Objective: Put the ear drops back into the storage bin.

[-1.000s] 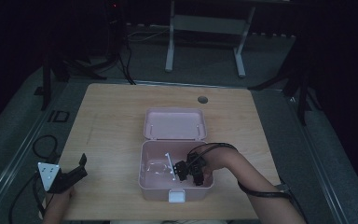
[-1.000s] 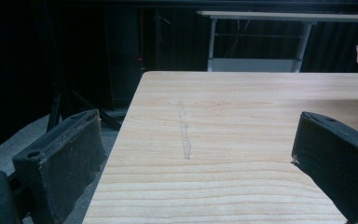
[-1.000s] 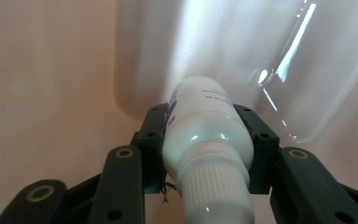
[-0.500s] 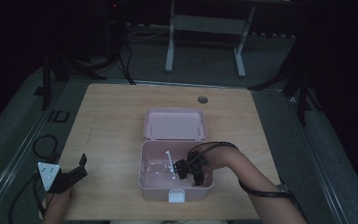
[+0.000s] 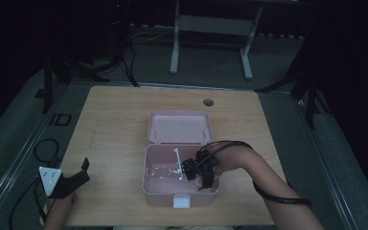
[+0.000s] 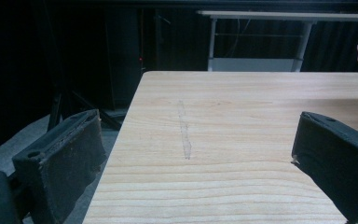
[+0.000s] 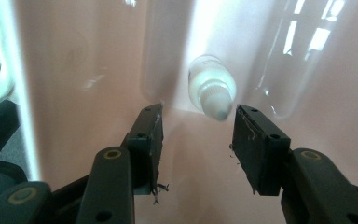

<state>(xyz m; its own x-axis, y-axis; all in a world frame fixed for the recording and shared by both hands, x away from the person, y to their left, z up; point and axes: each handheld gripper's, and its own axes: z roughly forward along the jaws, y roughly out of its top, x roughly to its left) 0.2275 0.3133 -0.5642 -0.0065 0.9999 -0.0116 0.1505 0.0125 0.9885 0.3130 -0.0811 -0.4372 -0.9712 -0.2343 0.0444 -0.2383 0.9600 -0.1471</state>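
Your right gripper (image 7: 196, 123) points down into the open pink plastic box (image 5: 159, 188), which sits on the light wooden bench (image 5: 115, 124) with its lid laid flat behind it, so the inside is free to reach from above. Just ahead of the jaw tips, on the box floor, lies a small translucent white plastic bottle with a tapered cap (image 7: 212, 88), cap end toward you. It lies apart from both pads (image 7: 150, 133), so it looks set down rather than held. The jaws have just been opening: now a moderate gap, nothing gripped between them. A thin white stick (image 5: 178, 163) lies in the box beside the gripper.

Your left gripper (image 6: 196, 154) is parked at the near left bench edge, away from the box. Its jaws are wide apart with bare wood between them, holding and touching nothing.
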